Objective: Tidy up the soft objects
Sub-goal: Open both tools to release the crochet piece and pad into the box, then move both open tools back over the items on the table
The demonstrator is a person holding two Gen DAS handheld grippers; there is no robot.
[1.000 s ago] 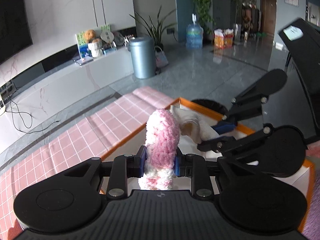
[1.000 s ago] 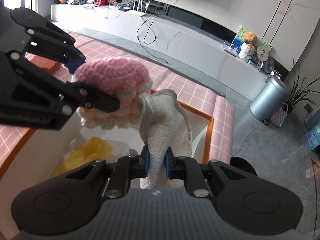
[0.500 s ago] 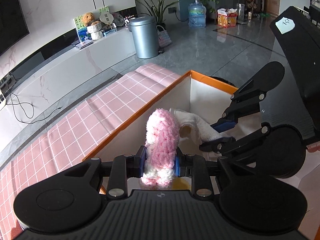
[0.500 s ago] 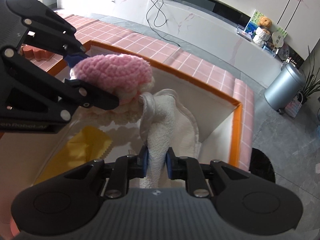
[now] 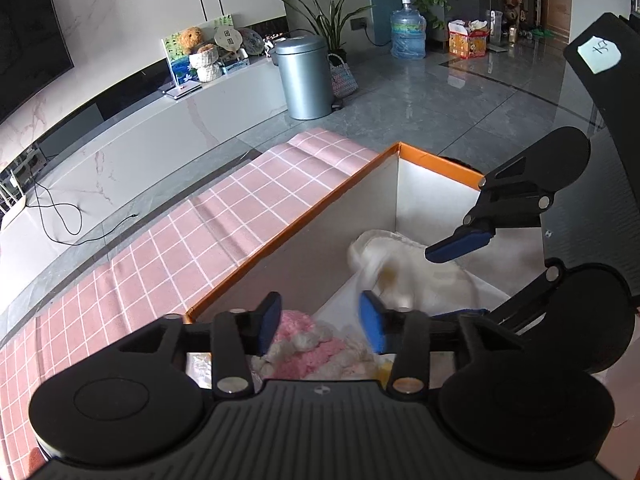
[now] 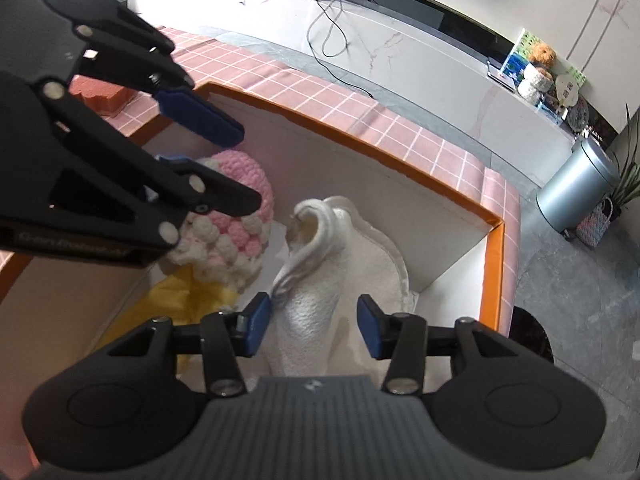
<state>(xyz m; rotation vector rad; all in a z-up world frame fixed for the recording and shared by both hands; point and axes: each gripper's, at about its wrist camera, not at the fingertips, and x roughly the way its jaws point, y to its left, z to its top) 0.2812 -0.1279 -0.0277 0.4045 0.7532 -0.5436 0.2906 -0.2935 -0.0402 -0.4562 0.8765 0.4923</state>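
A pink and white knitted piece [image 5: 308, 350] lies inside the orange-rimmed white box [image 5: 304, 224], just below my open left gripper [image 5: 320, 322]. It also shows in the right wrist view [image 6: 236, 224]. A white fluffy cloth [image 6: 320, 280] stands slumped in the box between the fingers of my open right gripper [image 6: 314, 326]; it also shows in the left wrist view [image 5: 420, 276]. A yellow cloth [image 6: 184, 296] lies on the box floor under the knitted piece. The left gripper [image 6: 224, 160] hangs over the knitted piece in the right wrist view. The right gripper [image 5: 460, 276] is seen from the left.
The box [image 6: 494, 264] sits on a pink checked cloth [image 5: 180, 236]. An orange-red block [image 6: 102, 94] lies on the cloth beyond the box. A grey bin [image 5: 306, 76] and a white TV bench [image 5: 140, 128] stand on the floor beyond.
Both grippers have lowered into the box and opened. The knitted piece and the white cloth have dropped out of the fingers and now rest inside the box.
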